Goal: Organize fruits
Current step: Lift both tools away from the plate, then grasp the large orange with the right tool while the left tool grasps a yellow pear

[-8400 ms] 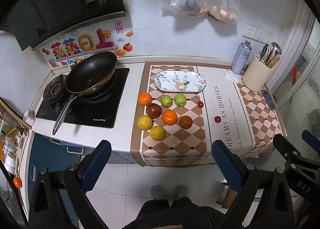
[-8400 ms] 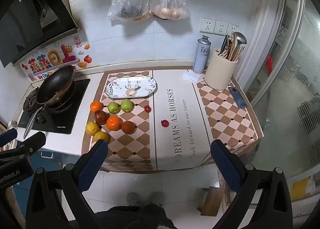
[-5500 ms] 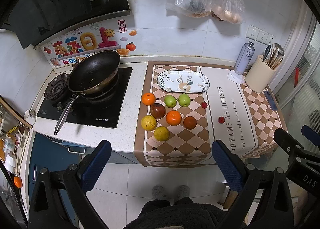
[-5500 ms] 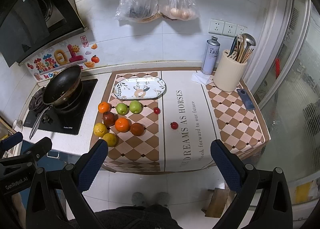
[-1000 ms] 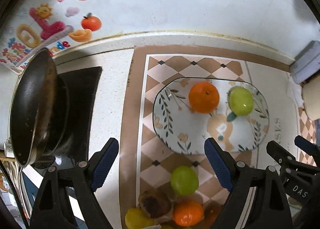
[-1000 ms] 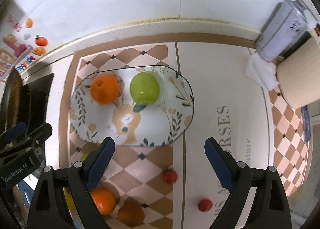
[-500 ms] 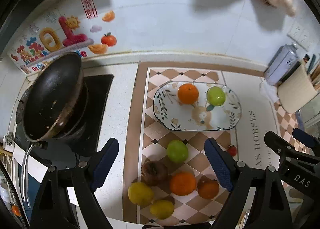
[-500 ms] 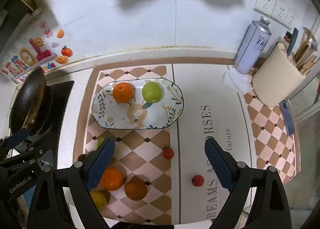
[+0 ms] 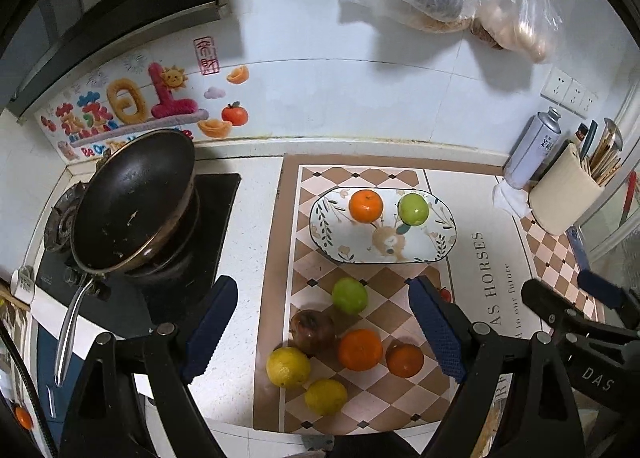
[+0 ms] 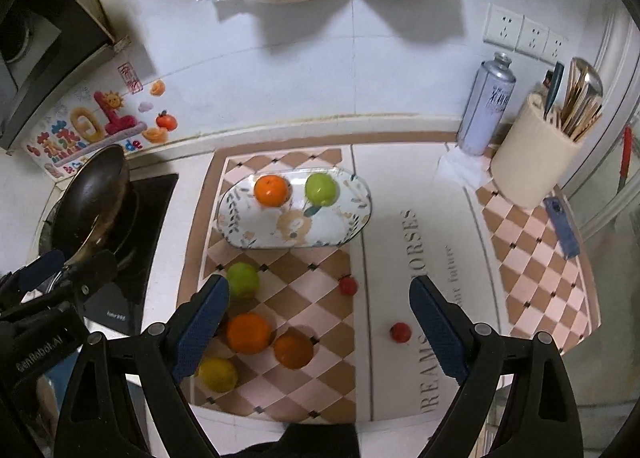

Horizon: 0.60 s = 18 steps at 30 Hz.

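So far, only a small part of the sorting looked done. The oval white plate with a leaf and deer pattern [image 9: 440, 234] lay in the centre of the left wrist view on the brown-and-cream checked mat [image 9: 384, 174], and it carried two fruits at its far edge: a round orange mandarin [image 9: 365, 206] on the left and a smooth green apple [image 9: 413, 209] on the right, near each other but apart.

Left over, below the plate in the same view, were a second green apple [image 9: 349, 295], a dark brownish-red fruit [image 9: 312, 331], a larger orange [image 9: 359, 349], a smaller deep-orange fruit [image 9: 404, 360] and two yellow citrus fruits [image 9: 288, 367] [image 9: 325, 396], clustered close together. In the right wrist view two small red cherry tomatoes [image 10: 348, 285] [image 10: 400, 332] sat apart from the cluster, toward the lower centre.

The left gripper [image 9: 320, 334] had its blue-padded jaws spread wide with nothing between them, hanging above the loose cluster. The right gripper [image 10: 320, 332] was likewise wide open and empty. By my judgement, roughly a fifth of the fruit was placed, and eight pieces remained to move, assuming the plate was the intended destination.
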Each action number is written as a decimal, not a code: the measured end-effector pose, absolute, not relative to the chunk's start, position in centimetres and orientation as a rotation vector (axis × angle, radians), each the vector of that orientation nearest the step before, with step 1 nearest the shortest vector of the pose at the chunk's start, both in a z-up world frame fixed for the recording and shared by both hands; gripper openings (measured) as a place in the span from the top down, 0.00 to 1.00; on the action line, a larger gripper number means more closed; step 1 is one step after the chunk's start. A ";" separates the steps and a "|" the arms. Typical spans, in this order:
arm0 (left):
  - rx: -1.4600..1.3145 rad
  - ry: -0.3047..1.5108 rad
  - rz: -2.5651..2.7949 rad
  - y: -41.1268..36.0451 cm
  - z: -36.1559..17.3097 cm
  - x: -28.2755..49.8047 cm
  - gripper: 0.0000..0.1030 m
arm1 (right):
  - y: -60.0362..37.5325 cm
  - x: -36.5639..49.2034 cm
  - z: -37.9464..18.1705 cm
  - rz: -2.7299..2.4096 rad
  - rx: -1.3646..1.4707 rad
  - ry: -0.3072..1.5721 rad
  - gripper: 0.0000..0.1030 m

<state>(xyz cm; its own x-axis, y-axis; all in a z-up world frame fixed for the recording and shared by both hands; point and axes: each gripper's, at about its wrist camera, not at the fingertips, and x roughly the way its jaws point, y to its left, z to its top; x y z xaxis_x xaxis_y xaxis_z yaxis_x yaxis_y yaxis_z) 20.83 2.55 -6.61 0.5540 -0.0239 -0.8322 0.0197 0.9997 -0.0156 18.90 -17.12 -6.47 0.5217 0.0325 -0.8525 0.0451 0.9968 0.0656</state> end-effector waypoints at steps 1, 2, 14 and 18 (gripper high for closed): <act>-0.015 0.989 -0.020 3.0 -6.9 20.7 0.15 | -17.0 18.8 -7.1 -0.001 0.091 1.036 0.09; -0.023 0.995 -0.015 3.4 -7.2 20.6 0.15 | -16.9 18.9 -7.9 0.008 0.100 1.055 0.09; -0.066 1.391 0.112 9.3 -22.2 20.4 0.13 | -12.9 21.8 -23.7 0.266 0.227 1.404 0.14; -0.190 1.502 0.123 10.7 -26.4 20.9 0.13 | -10.0 23.7 -26.5 0.313 0.110 1.466 0.15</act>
<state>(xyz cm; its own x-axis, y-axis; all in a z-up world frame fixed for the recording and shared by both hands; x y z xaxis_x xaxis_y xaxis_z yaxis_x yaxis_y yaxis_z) 20.87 10.75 -26.39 0.0669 -0.0364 -0.9971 -0.1988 0.9788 -0.0490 23.71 -10.00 -26.50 0.0731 0.2743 -0.9589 -0.1408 0.9547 0.2623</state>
